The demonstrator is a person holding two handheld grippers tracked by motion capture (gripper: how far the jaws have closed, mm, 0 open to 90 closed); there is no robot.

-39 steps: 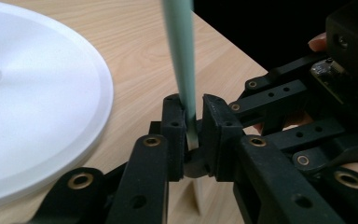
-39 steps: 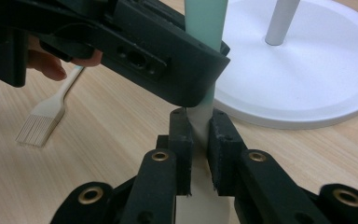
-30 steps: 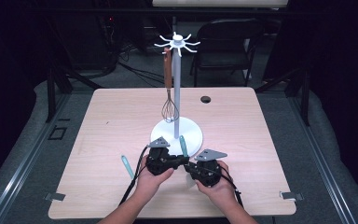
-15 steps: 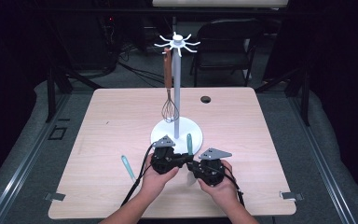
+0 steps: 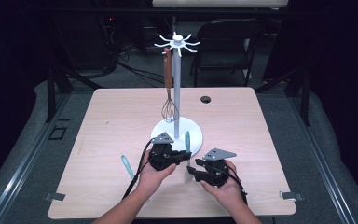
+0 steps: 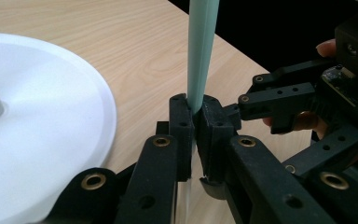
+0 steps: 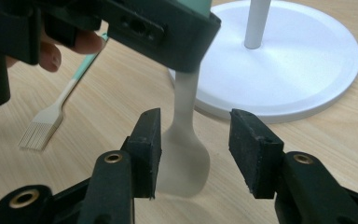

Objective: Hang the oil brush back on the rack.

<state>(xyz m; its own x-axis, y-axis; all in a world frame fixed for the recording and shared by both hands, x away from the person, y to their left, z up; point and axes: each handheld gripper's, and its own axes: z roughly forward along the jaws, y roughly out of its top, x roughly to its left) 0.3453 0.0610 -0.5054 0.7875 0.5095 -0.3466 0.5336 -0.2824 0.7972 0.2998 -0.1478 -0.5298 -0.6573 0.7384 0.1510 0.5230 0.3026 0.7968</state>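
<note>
What moved: a second ago the left hand-held gripper (image 5: 182,157) sat low by the mint spatula on the surface; since then it has lifted the spatula so the handle stands up next to the white base. The brush has stayed put.
Left hand-held gripper: one, closed tight on the mint handle of the spatula (image 6: 202,56), as the left gripper view shows.
Right hand-held gripper: one (image 7: 195,145), jaws apart, with the spatula's pale blade hanging between them and touching neither pad.
Spatula: one (image 5: 187,140), held nearly upright, handle up, blade (image 7: 185,161) down close to the surface, just beside the stand's base.
Brush: one (image 5: 127,166), with a mint handle, lying flat on the surface to the left of the left hand.
Whisk: one (image 5: 169,109), hanging from a hook on the stand, wooden handle up.
Stand: one (image 5: 176,79), a white pole with hooks on top and a round base (image 5: 167,130).
Surface: one wooden surface (image 5: 107,121).
Hands: two, one on each hand-held gripper.
</note>
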